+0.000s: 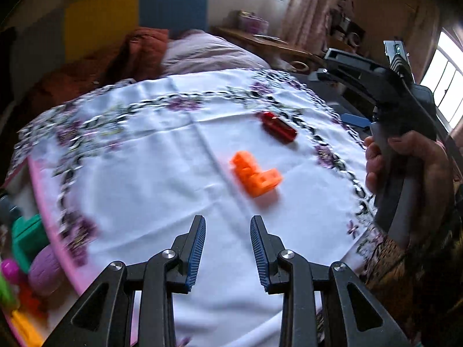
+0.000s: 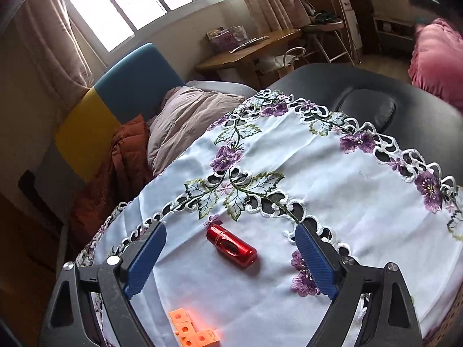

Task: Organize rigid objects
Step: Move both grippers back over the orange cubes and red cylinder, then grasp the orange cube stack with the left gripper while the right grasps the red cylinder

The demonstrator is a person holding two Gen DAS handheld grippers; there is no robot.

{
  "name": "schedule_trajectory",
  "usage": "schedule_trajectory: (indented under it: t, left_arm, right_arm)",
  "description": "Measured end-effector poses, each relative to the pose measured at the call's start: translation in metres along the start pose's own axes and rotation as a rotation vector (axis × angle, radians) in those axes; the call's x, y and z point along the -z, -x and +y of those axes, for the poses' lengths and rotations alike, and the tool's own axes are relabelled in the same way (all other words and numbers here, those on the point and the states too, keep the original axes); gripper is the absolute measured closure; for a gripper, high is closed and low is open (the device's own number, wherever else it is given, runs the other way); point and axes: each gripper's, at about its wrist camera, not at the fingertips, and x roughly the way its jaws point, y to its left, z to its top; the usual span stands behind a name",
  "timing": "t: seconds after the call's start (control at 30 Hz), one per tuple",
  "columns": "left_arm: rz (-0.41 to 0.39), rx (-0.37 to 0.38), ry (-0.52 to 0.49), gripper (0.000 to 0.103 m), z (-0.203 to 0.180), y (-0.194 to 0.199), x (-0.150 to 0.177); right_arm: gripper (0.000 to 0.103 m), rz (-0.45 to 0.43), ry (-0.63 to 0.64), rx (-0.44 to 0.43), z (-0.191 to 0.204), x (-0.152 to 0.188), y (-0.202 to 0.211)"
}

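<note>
Red cylinder (image 2: 231, 245) between wide-apart right tongs (image 2: 231, 263), untouched; left tongs (image 1: 228, 256) slightly apart, empty, near orange block (image 1: 254, 175).

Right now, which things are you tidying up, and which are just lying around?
For the job:
- red cylinder
- orange block piece
- toys in the pink tray

Just lying about:
- flowered cloth
- bedding
- wooden desk
</note>
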Motion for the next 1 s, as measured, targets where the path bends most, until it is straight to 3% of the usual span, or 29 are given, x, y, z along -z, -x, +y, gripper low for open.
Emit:
schedule_trajectory:
  t: [0.17, 0.33, 0.4, 0.47, 0.5, 0.63, 0.8, 1.0]
  left_arm:
    - [0.037, 0.044, -0.027, 0.061, -0.021, -0.032, -0.021]
    - [0.101, 0.055, 0.004, 0.058, -0.028, -0.066, -0.037]
    - [0.108, 0.041, 0.008, 0.048, -0.031, -0.077, -0.042]
    - [0.118, 0.032, 0.020, 0.033, -0.033, -0.086, -0.047]
    - [0.122, 0.036, 0.029, 0.031, -0.034, -0.091, -0.048]
    - [0.132, 0.004, 0.040, 0.033, -0.034, -0.104, -0.051]
    - [0.113, -0.011, 0.016, 0.060, -0.029, -0.103, -0.046]
    - [0.072, -0.032, -0.002, 0.060, -0.013, -0.071, -0.022]
  right_arm:
    - [0.011, 0.009, -0.023, -0.012, -0.003, -0.001, -0.002]
    - [0.010, 0.008, -0.038, -0.024, -0.004, -0.001, -0.003]
    - [0.010, 0.020, -0.041, -0.036, -0.004, -0.001, -0.004]
    - [0.010, 0.031, -0.042, -0.044, -0.003, -0.001, -0.007]
    - [0.010, 0.035, -0.042, -0.048, -0.002, -0.001, -0.007]
    - [0.010, 0.044, -0.038, -0.060, -0.001, 0.000, -0.009]
    - [0.010, 0.048, -0.046, -0.063, -0.002, 0.000, -0.010]
    - [0.010, 0.060, -0.060, -0.060, -0.005, 0.000, -0.012]
